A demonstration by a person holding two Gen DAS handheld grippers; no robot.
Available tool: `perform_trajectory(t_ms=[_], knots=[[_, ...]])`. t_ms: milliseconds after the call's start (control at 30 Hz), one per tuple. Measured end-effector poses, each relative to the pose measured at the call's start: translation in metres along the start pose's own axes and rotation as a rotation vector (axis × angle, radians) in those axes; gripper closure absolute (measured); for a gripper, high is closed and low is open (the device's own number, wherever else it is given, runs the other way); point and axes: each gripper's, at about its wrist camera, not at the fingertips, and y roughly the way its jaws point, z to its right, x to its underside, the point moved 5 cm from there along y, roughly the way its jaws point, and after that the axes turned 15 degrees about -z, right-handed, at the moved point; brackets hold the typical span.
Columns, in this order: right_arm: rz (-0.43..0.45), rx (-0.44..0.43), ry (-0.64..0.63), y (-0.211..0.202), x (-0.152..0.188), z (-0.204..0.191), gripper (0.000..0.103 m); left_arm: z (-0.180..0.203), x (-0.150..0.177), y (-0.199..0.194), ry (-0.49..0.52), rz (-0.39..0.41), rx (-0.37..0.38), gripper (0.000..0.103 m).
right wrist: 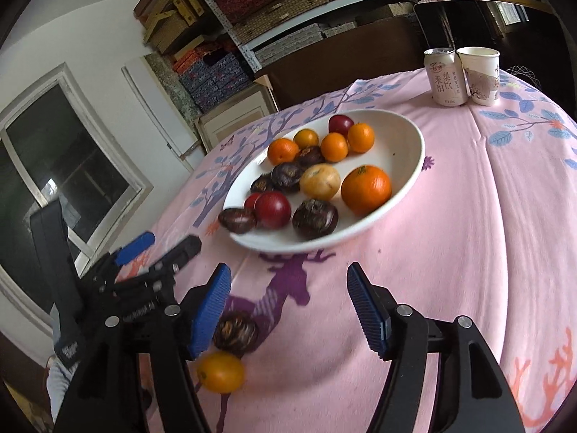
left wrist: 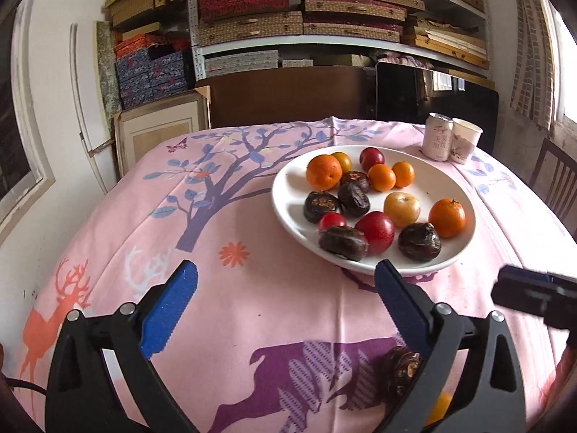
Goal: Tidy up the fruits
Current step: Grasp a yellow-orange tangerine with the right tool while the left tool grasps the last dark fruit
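Note:
A white plate [left wrist: 285, 195] on the pink tablecloth holds several fruits: oranges [left wrist: 447, 217], red plums [left wrist: 375, 231], dark brown fruits [left wrist: 419, 241] and a yellow fruit [left wrist: 401, 209]. The plate also shows in the right wrist view [right wrist: 407, 133]. A dark brown fruit [right wrist: 235, 332] and a small yellow-orange fruit [right wrist: 220, 371] lie on the cloth near the front edge, just beside my right gripper's left finger. My left gripper [left wrist: 285, 274] is open and empty, short of the plate. My right gripper [right wrist: 288, 281] is open and empty.
A drink can [right wrist: 440, 75] and a paper cup [right wrist: 481, 74] stand at the table's far right. Shelves with boxes [left wrist: 324, 18] line the back wall. A wooden chair [left wrist: 555, 180] stands to the right. My left gripper shows in the right wrist view [right wrist: 158, 249].

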Motion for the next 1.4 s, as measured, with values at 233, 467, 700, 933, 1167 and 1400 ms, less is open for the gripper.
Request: perform_trajectory(t_ms=[233,467,700,933,1167,1400], knots=[[-0.126,0.008,-0.153,0.016,0.044,-0.042,0.025,-0.053,0.017,-0.003,-0.231,-0.036,0.027,0.005],[-0.171,0.054,-0.258,0.027,0.059,-0.065,0.025,-0.060,0.022,0.004,-0.279,-0.077,0.063,0.005],[-0.210,0.033,-0.250,0.038,0.058,-0.063,0.039,-0.046,0.020,0.002,-0.214,-0.070,0.033,0.005],[-0.227,0.012,-0.217,0.047,0.056,-0.062,0.066,-0.038,0.020,0.004,-0.172,-0.080,0.024,0.005],[-0.053,0.091,-0.092,0.005,0.027,-0.019,0.066,-0.008,0.027,0.000,-0.044,-0.097,0.099,0.005],[-0.035,0.066,0.069,-0.003,0.017,0.022,0.066,0.067,0.055,-0.005,0.292,-0.105,0.081,0.005]])
